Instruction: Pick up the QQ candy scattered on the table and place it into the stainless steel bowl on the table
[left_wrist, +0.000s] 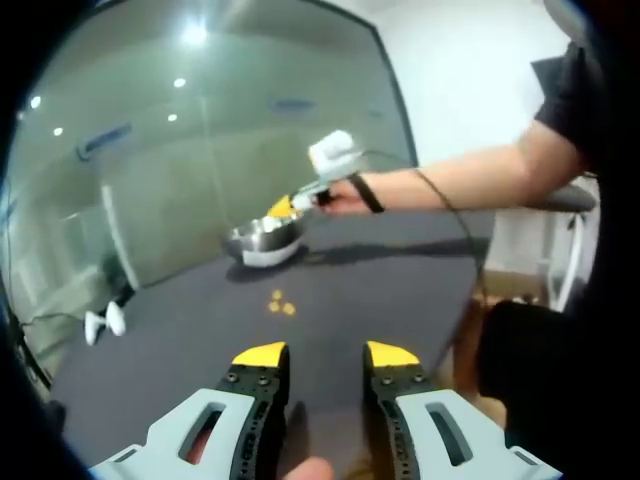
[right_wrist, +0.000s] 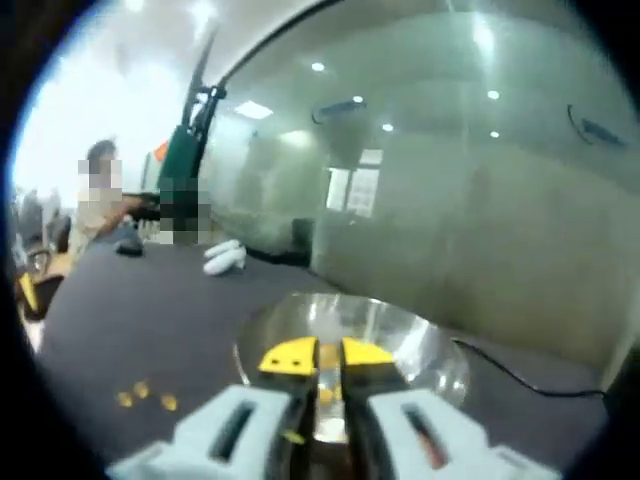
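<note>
Three QQ candies (left_wrist: 279, 303) lie loose on the dark table (left_wrist: 380, 290), so I judge the job unfinished. I hold the right gripper (right_wrist: 320, 357) over the stainless steel bowl (right_wrist: 420, 345), its jaws nearly together; whether a candy sits between them I cannot tell. My left gripper (left_wrist: 325, 357) hangs low, jaws apart and empty, well short of the candies.

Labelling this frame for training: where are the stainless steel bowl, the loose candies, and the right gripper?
stainless steel bowl (left_wrist: 264, 240), left gripper view, outer wall.
candies (left_wrist: 279, 304), left gripper view, cluster middle.
right gripper (right_wrist: 329, 356), right gripper view, between yellow tips.
</note>
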